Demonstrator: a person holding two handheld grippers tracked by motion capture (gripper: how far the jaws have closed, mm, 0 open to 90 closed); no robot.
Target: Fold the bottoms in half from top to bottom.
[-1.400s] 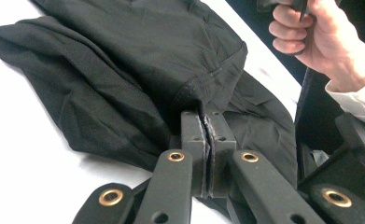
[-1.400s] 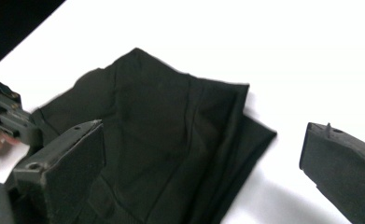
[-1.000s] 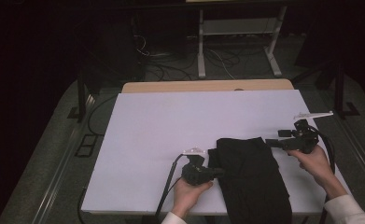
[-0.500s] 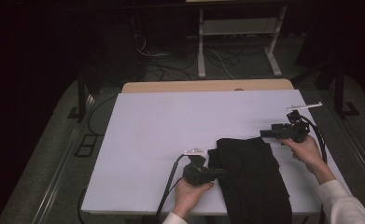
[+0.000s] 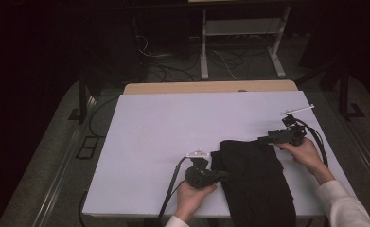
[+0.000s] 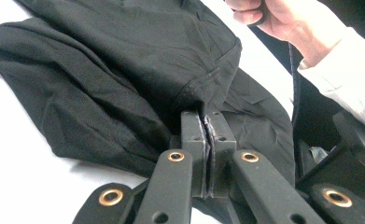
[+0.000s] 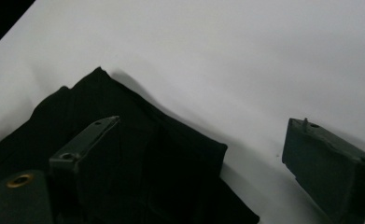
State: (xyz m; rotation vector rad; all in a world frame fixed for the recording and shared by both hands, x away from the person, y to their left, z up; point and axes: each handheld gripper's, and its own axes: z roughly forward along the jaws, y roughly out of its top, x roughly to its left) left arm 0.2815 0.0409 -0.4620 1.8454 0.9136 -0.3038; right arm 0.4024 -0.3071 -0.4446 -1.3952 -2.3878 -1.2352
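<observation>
L claw (image 6: pixel 207 122) pinching black cloth (image 6: pixel 124 70) edge

Left gripper (image 6: pixel 207 123): black jaws, brass-coloured pivot rivets, small screws in flat linkage bars, grey plate on top, black trailing cable. Right gripper (image 7: pixel 208 154): matching black jaws, one brass rivet, looped black cable. White sleeve (image 5: pixel 344 203), lower right.

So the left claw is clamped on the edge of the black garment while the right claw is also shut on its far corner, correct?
Not quite. The left claw is indeed clamped on the black garment, but the right claw is open. The right gripper view shows its jaws spread wide, one over the cloth's far corner and one over the bare white table, gripping nothing.
</observation>
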